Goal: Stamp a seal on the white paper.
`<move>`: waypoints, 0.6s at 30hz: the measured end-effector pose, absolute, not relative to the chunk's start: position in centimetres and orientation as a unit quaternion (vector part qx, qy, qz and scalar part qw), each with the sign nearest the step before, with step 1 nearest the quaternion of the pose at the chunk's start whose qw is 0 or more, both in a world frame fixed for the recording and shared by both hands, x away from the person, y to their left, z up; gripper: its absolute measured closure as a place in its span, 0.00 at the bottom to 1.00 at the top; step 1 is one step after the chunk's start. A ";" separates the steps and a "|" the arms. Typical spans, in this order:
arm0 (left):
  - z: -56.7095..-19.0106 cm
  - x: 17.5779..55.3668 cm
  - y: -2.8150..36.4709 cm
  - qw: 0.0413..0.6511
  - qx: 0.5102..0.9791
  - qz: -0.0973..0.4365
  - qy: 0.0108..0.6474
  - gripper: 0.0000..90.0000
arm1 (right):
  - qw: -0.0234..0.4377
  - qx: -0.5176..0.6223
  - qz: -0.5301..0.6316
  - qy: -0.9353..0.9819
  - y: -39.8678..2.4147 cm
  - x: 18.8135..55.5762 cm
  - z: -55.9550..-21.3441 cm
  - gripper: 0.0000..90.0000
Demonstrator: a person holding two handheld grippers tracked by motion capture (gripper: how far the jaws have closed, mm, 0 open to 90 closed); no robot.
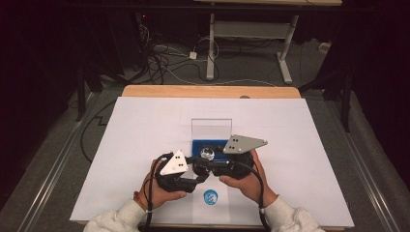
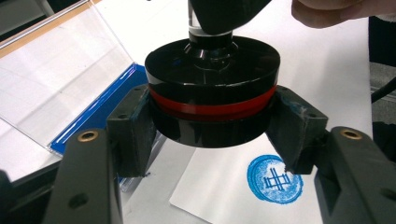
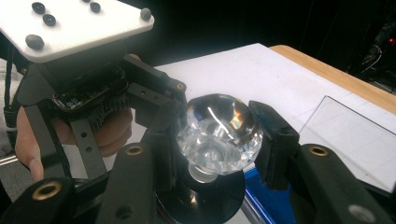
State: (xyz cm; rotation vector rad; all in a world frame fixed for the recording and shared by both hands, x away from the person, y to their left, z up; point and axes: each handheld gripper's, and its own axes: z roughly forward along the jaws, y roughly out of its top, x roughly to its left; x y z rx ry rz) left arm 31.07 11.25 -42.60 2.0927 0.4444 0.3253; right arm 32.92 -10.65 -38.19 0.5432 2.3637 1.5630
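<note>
You are holding a stamp off the paper, left gripper (image 2: 212, 135) clamping its black red-banded base (image 2: 212, 93), right gripper (image 3: 217, 140) clamping its crystal knob (image 3: 219, 133); one blue seal imprint (image 2: 274, 179) is already printed below your fingers.

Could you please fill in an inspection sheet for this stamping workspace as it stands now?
Surface: white sheet covering a wooden table.
Job's things: stamp with black round base bearing a red band and a crystal knob; blue stamped mark on the sheet; blue ink pad case with clear lid standing open.
Clutter: nothing seen.
Grippers: left gripper shut on the base; right gripper shut on the knob; stamp held above the sheet.
Cables: one black cable trails from each gripper toward the sleeves.
Surroundings: dark room, loose floor cables, white desk frame behind.
</note>
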 end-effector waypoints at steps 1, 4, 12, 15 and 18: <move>-42.6 31.1 11.2 0.469 0.854 0.133 0.181 0.41 | 0.127 0.186 0.537 0.813 -10.7 32.9 -38.2 0.63; -42.6 31.0 11.2 0.470 0.854 0.134 0.181 0.41 | 0.123 0.189 0.540 0.811 -10.7 32.9 -38.2 0.63; -42.6 31.0 11.3 0.479 0.847 0.138 0.186 0.41 | 0.121 0.195 0.546 0.806 -10.6 32.9 -38.5 0.63; -42.6 31.0 11.4 0.479 0.847 0.140 0.185 0.41 | 0.118 0.195 0.551 0.803 -10.8 33.0 -38.5 0.63; -42.5 30.8 11.4 0.477 0.846 0.145 0.186 0.41 | 0.117 0.195 0.554 0.801 -10.8 33.0 -38.6 0.63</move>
